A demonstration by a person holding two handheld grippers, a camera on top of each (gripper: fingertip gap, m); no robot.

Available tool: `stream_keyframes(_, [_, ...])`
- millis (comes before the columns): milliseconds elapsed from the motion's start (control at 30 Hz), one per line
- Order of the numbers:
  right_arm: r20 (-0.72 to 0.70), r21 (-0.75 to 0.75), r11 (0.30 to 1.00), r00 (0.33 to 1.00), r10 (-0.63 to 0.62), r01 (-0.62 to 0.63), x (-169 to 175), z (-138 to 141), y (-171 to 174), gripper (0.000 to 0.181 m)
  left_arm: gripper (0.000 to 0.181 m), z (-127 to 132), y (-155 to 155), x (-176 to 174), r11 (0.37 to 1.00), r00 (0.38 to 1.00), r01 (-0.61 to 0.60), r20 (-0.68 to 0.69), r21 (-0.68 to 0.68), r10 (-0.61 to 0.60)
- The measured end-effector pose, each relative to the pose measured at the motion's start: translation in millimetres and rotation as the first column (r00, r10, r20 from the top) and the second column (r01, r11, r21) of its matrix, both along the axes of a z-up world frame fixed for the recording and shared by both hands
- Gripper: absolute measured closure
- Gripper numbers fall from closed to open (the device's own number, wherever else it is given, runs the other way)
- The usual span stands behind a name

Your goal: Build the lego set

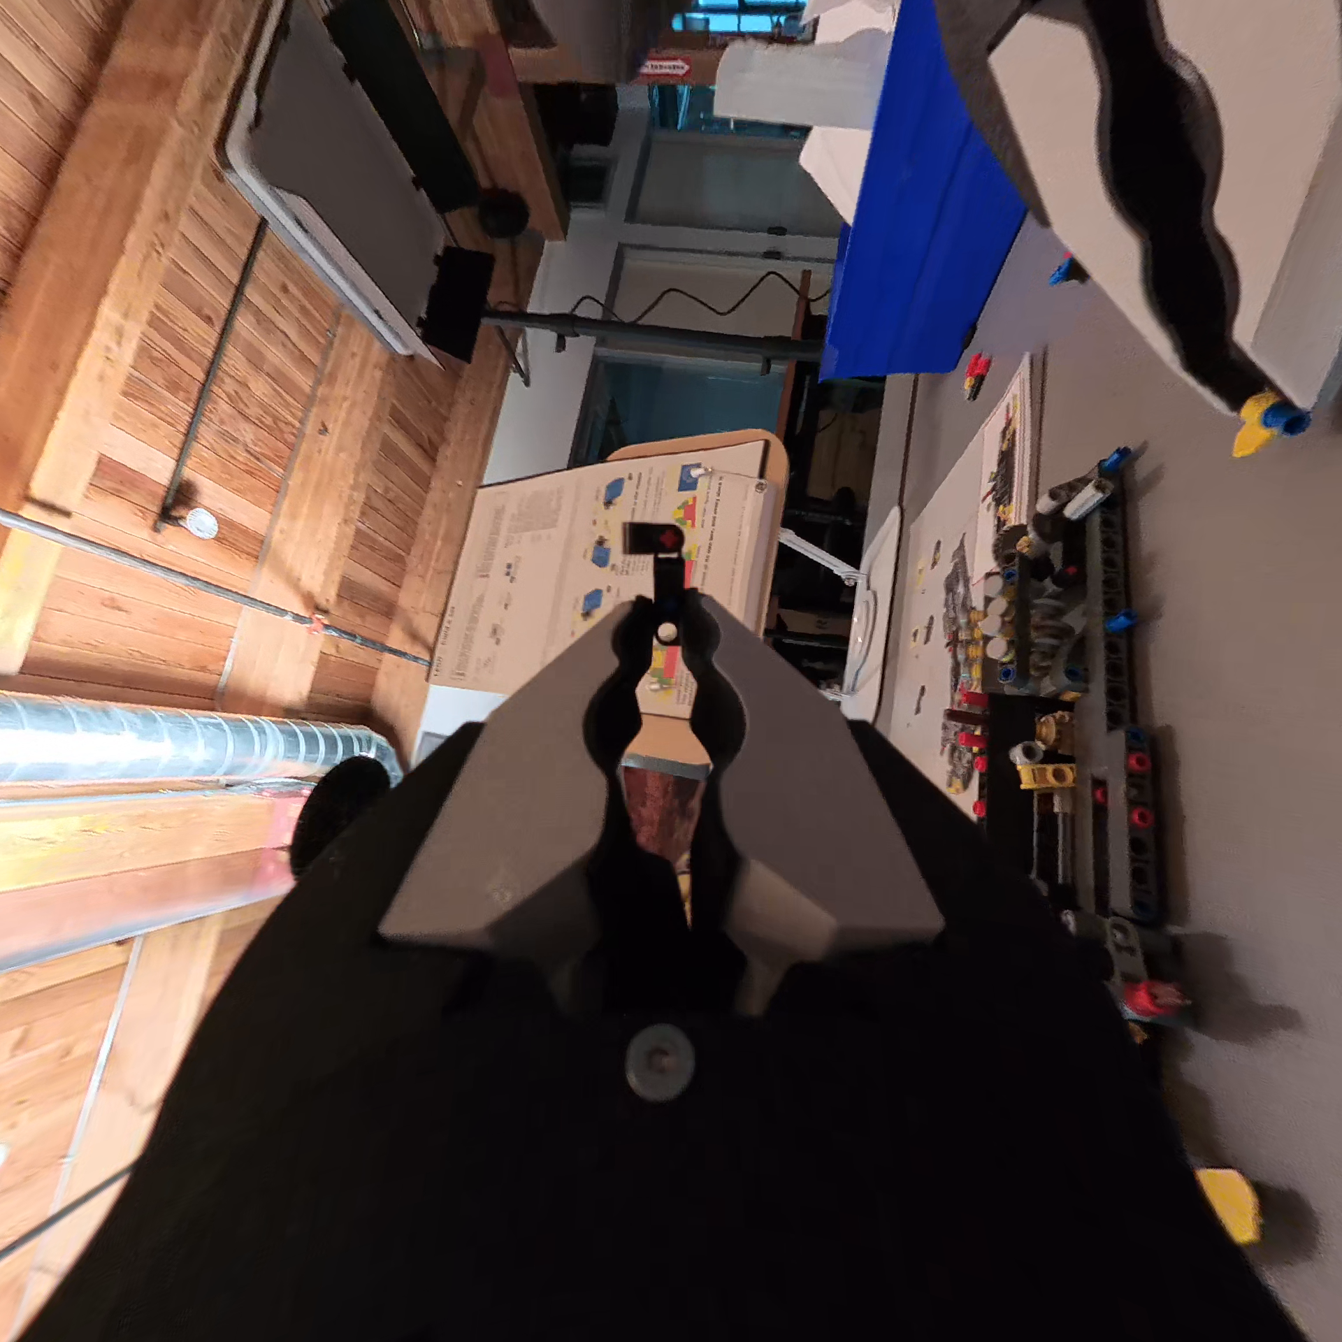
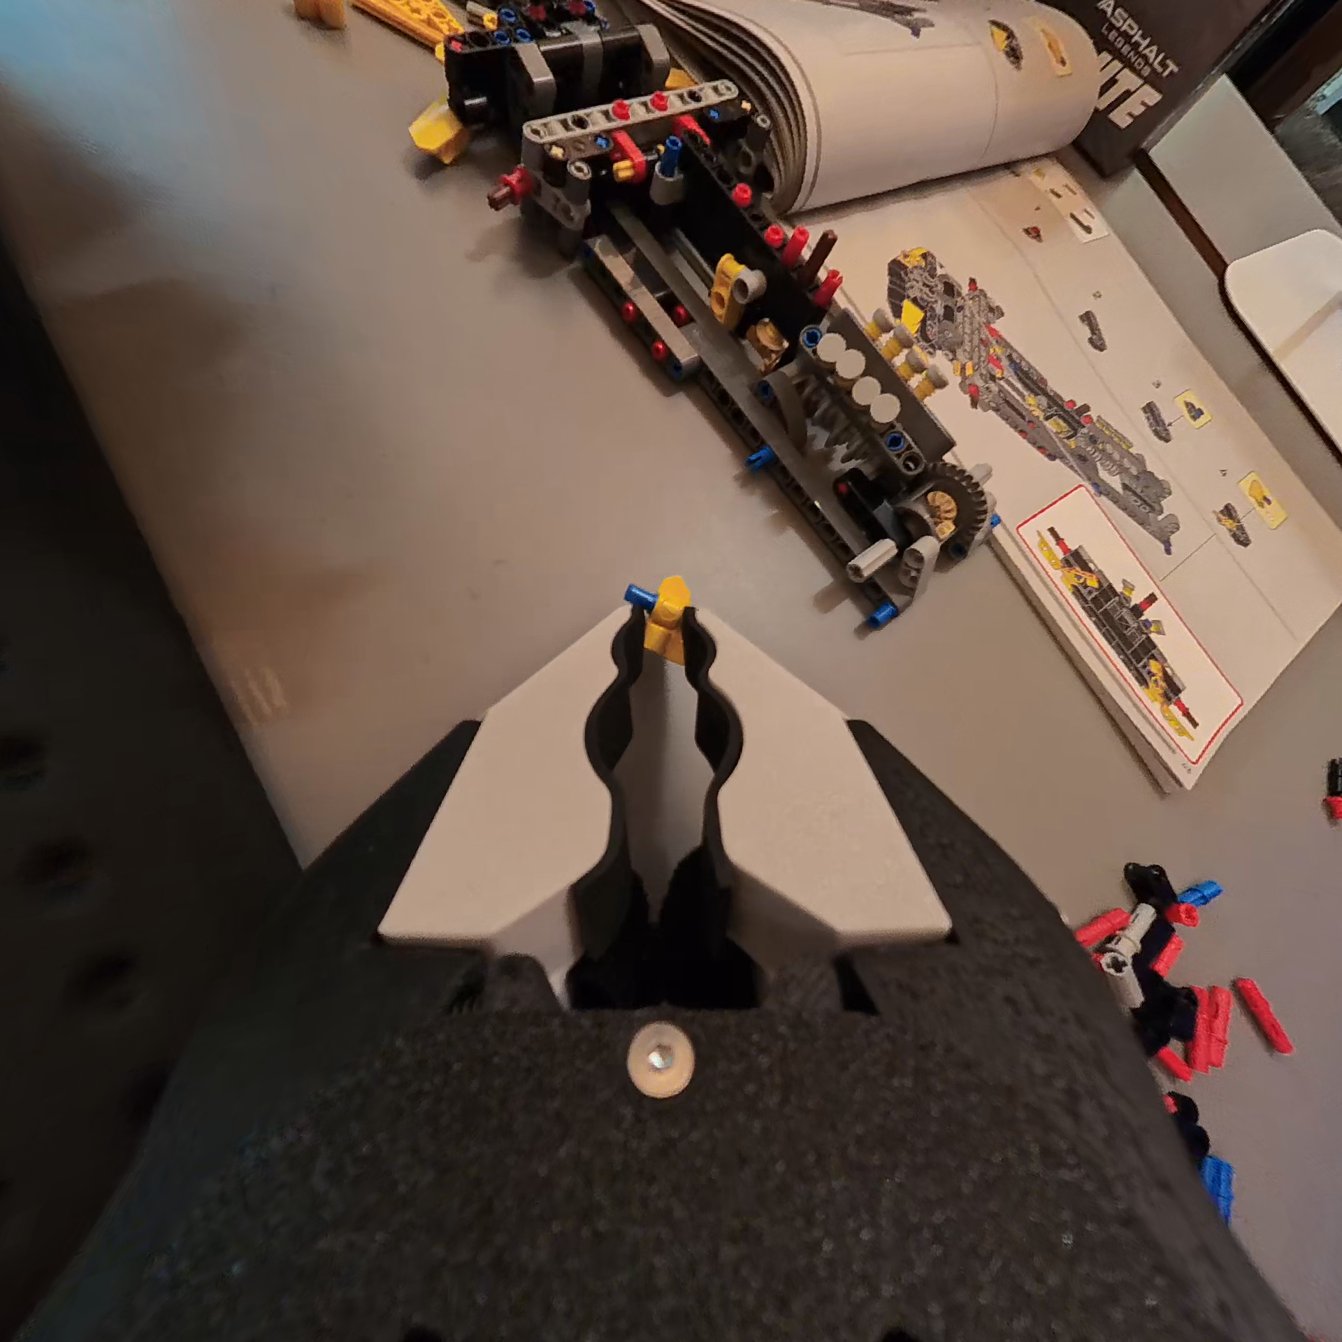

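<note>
My left gripper is shut on a small black lego piece with a red axle end, held up in the air away from the table. My right gripper is shut on a yellow connector with a blue pin through it, held above the grey table. It also shows in the left wrist view at the upper right. The long grey and black lego chassis lies on the table ahead of my right gripper, also seen in the left wrist view.
An open instruction booklet lies right of the chassis, with the set's box behind. Loose red, blue and black pins lie at the right. A white tray sits far right. A yellow piece lies on the table. Spacing between my two grippers at the tips: around 15 centimeters.
</note>
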State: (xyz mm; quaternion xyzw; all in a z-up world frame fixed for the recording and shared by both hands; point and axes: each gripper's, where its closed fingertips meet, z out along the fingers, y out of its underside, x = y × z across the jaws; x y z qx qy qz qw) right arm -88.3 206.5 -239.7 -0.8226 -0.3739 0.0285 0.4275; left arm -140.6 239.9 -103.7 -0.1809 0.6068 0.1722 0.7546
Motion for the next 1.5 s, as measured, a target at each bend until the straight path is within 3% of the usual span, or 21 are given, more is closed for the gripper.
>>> stream_keyframes(367, [0.015, -0.028, 0.999, 1.0, 0.024, -0.024, -3, -7, -2, 0.172, 0.176, -8, 23, -1, 0.952, 0.999, -0.046, 0.008, -0.302, 0.051])
stream_keyframes(433, [0.013, -0.031, 0.999, 1.0, 0.027, -0.026, -3, -8, -3, 0.172, 0.176, -18, 30, 0, 0.9, 0.997, -0.079, -0.021, -0.429, 0.077])
stream_keyframes(600, [-0.039, -0.068, 0.997, 0.999, 0.037, -0.039, -6, -8, -5, 0.172, 0.175, -44, 37, 3, 0.645, 0.998, -0.068, -0.048, -0.761, 0.048])
stream_keyframes(900, [-0.051, -0.073, 0.994, 0.996, 0.074, -0.078, -12, -8, -9, 0.172, 0.175, -52, 47, 1, 0.498, 0.998, -0.055, -0.037, -0.865, 0.046])
stream_keyframes(1067, [-0.11, -0.077, 0.993, 0.99, 0.085, -0.094, -15, -3, -10, 0.171, 0.176, -52, 45, 2, 0.488, 0.999, -0.043, -0.032, -0.872, 0.03])
stream_keyframes(1133, [-0.191, -0.052, 0.994, 0.978, 0.08, -0.092, -18, 11, -8, 0.161, 0.176, -50, 41, 3, 0.512, 0.999, -0.033, -0.034, -0.859, 0.009])
stream_keyframes(1200, [-0.367, -0.034, 0.996, 0.928, 0.059, -0.077, -25, 36, -4, 0.155, 0.176, -51, 36, 5, 0.55, 0.998, -0.033, -0.053, -0.834, -0.021])
stream_keyframes(1300, [-0.602, -0.074, 0.994, 0.798, 0.024, -0.086, -36, 65, 4, 0.142, 0.176, -52, 18, 10, 0.645, 0.989, 0.001, -0.095, -0.764, -0.114])
stream_keyframes(1500, [-0.741, -0.1, 0.979, 0.67, 0.044, -0.175, -51, 80, 6, 0.149, 0.176, -66, -14, 13, 0.832, 0.938, 0.073, -0.245, -0.549, -0.245])
